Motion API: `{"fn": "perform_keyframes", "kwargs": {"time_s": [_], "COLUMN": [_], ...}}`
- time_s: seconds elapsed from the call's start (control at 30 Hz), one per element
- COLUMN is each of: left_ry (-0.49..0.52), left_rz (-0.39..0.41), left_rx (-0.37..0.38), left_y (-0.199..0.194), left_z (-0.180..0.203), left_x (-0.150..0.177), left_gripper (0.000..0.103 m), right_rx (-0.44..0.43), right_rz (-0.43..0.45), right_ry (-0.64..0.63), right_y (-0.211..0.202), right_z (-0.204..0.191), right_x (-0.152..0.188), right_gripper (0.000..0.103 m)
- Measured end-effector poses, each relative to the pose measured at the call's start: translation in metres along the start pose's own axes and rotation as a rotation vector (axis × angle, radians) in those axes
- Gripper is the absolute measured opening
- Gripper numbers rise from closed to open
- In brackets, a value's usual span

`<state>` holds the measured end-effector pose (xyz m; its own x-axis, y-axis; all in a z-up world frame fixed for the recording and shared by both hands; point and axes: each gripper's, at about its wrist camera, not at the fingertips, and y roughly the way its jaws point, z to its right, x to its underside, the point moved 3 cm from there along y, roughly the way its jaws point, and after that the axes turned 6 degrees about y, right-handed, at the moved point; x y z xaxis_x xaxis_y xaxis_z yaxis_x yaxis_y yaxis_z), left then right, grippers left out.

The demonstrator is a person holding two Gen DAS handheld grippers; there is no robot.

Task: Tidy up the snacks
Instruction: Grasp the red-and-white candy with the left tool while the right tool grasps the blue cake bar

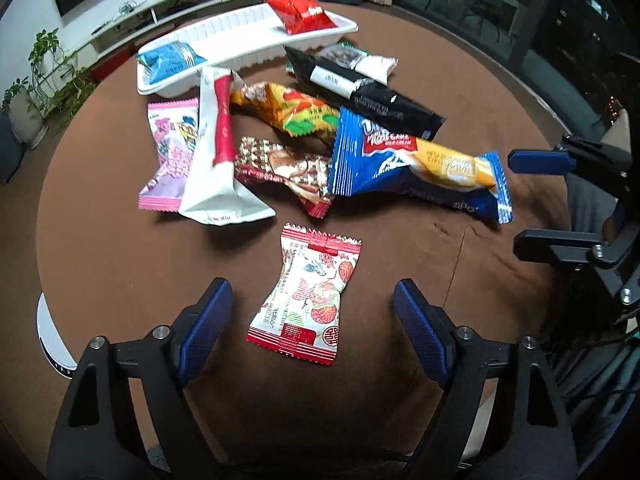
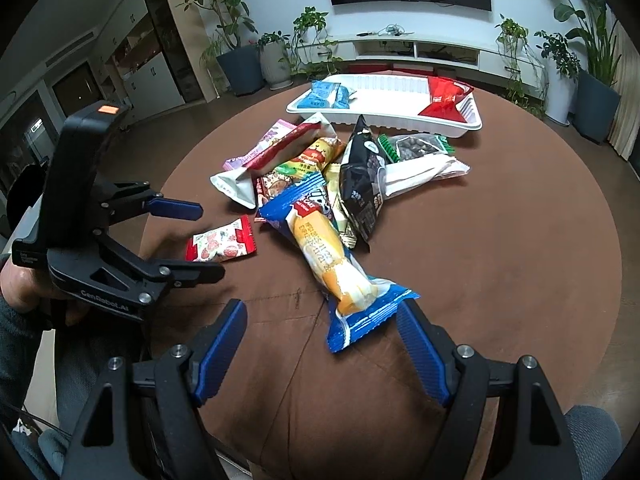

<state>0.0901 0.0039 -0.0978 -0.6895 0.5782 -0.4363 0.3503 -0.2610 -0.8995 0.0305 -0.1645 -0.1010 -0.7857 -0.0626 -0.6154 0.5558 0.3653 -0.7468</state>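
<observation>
**Inspector:** Surface first.

**Assistant:** A round table [image 1: 120, 264] under a brown cloth, creased near the front edge. White media shelf and potted plants behind.

**Inspector:** Tools?

**Assistant:** The left gripper [image 1: 312, 312] has its ribbed blue pads spread wide, nothing pinched. A small crinkled lychee-print packet [image 1: 306, 298], red at its serrated ends, lies flat between them, clear of both pads. The right gripper [image 2: 324, 320] is likewise spread. The end of a glossy blue cake wrapper [image 2: 340, 276] lies between its pads, just beside the right-hand pad; contact cannot be told.

**Inspector:** Further out?

**Assistant:** A loose heap: white pouch with red stripe [image 1: 218, 152], pink packet [image 1: 170, 156], black bag [image 1: 360, 88], overlapping. Beyond it, a ribbed white plastic tray [image 1: 236, 32] holds a light-blue packet [image 1: 170, 60] at one end and a red bag [image 1: 302, 14] at the other.

**Inspector:** Differences between views?

**Assistant:** Only the right view shows a hand [image 2: 20, 284] gripping the left tool's handle.
</observation>
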Motion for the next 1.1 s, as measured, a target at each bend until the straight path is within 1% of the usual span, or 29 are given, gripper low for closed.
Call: {"fn": "perform_keyframes", "kwargs": {"time_s": [0.2, 0.23, 0.27, 0.33, 0.37, 0.43, 0.6, 0.63, 0.67, 0.73, 0.87, 0.93, 1.1], "left_ry": [-0.001, 0.008, 0.014, 0.013, 0.014, 0.016, 0.021, 0.018, 0.013, 0.000, -0.023, -0.031, -0.061], "left_rz": [-0.015, -0.014, -0.014, -0.022, -0.021, -0.023, -0.033, -0.034, -0.035, -0.033, -0.026, -0.023, -0.012], "left_rx": [0.000, 0.000, 0.001, 0.010, 0.005, 0.010, 0.001, 0.001, -0.003, -0.002, 0.015, 0.018, 0.038], "left_y": [0.006, 0.006, 0.006, 0.007, 0.007, 0.007, 0.009, 0.009, 0.009, 0.008, 0.007, 0.006, 0.002], "left_z": [-0.005, -0.003, -0.003, -0.002, -0.003, -0.003, -0.001, -0.001, -0.002, -0.004, -0.007, -0.007, -0.008], "left_x": [0.000, 0.001, 0.000, 0.000, 0.000, -0.001, -0.002, -0.003, -0.003, -0.004, -0.002, 0.000, 0.006], "left_gripper": [0.082, 0.078, 0.065, 0.050, 0.048, 0.046, 0.046, 0.044, 0.039, 0.033, 0.032, 0.031, 0.030], "right_rx": [0.004, 0.005, 0.006, 0.008, 0.009, 0.007, 0.006, 0.004, 0.004, 0.006, 0.005, 0.006, -0.013], "right_rz": [-0.009, -0.010, -0.011, -0.014, -0.015, -0.018, -0.027, -0.029, -0.031, -0.036, -0.062, -0.078, -0.135], "right_ry": [-0.005, -0.007, -0.009, -0.014, -0.016, -0.022, -0.047, -0.052, -0.055, -0.064, -0.100, -0.130, -0.154], "right_y": [0.002, 0.002, 0.002, 0.003, 0.004, 0.005, 0.010, 0.011, 0.011, 0.013, 0.019, 0.023, 0.035], "right_z": [-0.001, -0.001, -0.002, -0.003, -0.004, -0.005, -0.009, -0.009, -0.009, -0.010, -0.013, -0.016, -0.017], "right_x": [-0.001, -0.001, -0.002, -0.003, -0.004, -0.006, -0.009, -0.012, -0.013, -0.017, -0.022, -0.022, -0.024], "right_gripper": [0.080, 0.080, 0.080, 0.080, 0.080, 0.080, 0.080, 0.080, 0.080, 0.080, 0.079, 0.078, 0.069]}}
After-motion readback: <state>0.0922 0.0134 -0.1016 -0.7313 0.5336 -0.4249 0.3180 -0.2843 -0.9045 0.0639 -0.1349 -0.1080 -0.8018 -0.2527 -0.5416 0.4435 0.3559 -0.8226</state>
